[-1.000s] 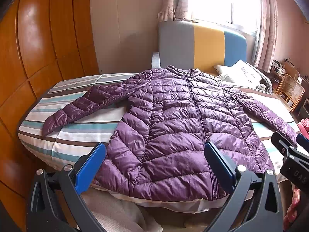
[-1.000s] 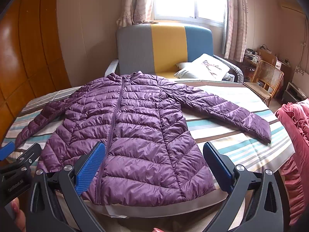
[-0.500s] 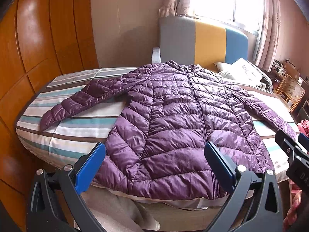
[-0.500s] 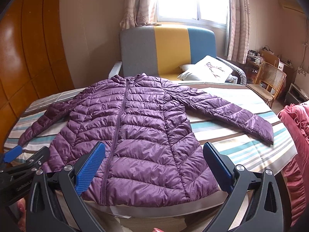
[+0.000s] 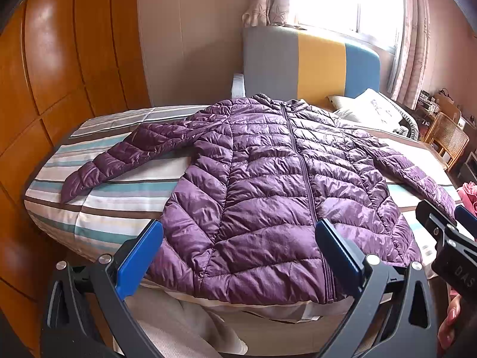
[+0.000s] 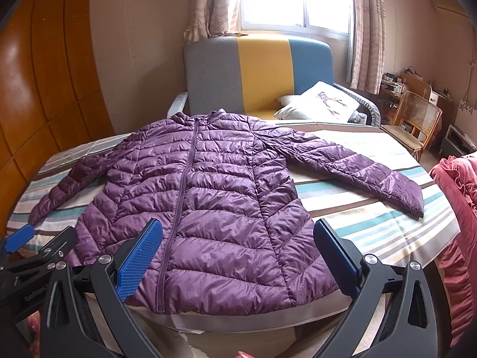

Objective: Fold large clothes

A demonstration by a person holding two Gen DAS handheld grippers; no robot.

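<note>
Purple quilted puffer jacket (image 5: 277, 197) lies flat, zipped front up, on striped bedspread (image 5: 98, 208); long axis runs near to far, collar at the far end toward grey, yellow and blue headboard (image 5: 310, 62), hem at the near bed edge. Sleeves spread left and right, angled slightly nearward, each cuff short of the bed's side edge. Bare bedspread shows beside both sleeves. White pillow (image 6: 322, 101) lies far right, wicker chair (image 6: 417, 119) beyond the right edge. Left gripper (image 5: 238, 256) and right gripper (image 6: 237, 253) hover at the hem, both released, blue pads spread wide, touching no fabric
</note>
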